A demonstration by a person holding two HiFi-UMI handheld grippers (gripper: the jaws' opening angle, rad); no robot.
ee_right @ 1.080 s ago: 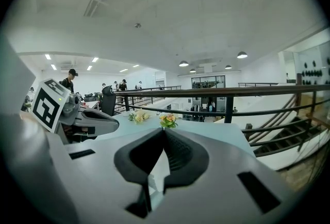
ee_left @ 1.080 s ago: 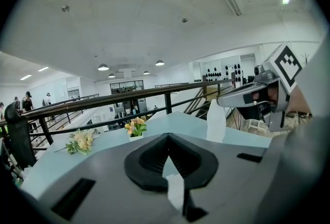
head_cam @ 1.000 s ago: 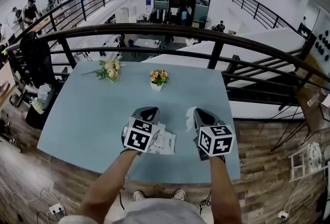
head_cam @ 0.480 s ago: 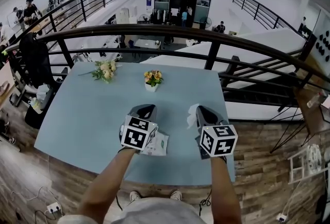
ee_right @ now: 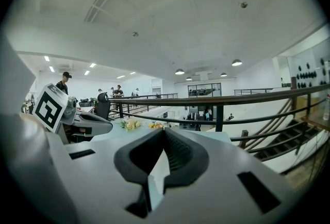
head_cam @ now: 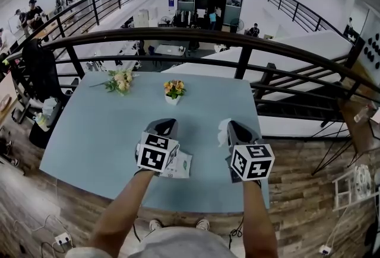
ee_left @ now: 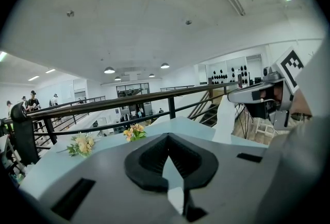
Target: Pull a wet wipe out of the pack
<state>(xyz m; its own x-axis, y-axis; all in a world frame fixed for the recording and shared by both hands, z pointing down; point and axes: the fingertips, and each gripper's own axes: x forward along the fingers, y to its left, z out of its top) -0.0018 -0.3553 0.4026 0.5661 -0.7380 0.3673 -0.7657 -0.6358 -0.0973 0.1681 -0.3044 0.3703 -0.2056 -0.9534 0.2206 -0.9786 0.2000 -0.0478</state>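
Note:
The white wet wipe pack (head_cam: 180, 165) lies on the pale blue table (head_cam: 95, 132), mostly hidden under my left gripper (head_cam: 163, 126). In the left gripper view that gripper's (ee_left: 169, 164) jaws are closed, with a pale edge pinched in the slit. My right gripper (head_cam: 233, 127) is held to the right of the pack, shut on a white wet wipe (head_cam: 222, 132). The wipe (ee_right: 156, 172) fills the gap between the right gripper's (ee_right: 162, 161) dark pads. From the left gripper view the wipe (ee_left: 226, 121) hangs below the right gripper (ee_left: 256, 98), free of the pack.
A small pot of orange flowers (head_cam: 173, 89) and a pale bouquet (head_cam: 121, 80) sit near the table's far edge. A black railing (head_cam: 237, 40) runs beyond it. The table's right edge (head_cam: 261, 150) lies close beside my right gripper. People stand on the far left walkway.
My right gripper has drifted a little to the right, away from the pack, with the wipe still in it. The left gripper and the pack have stayed put.

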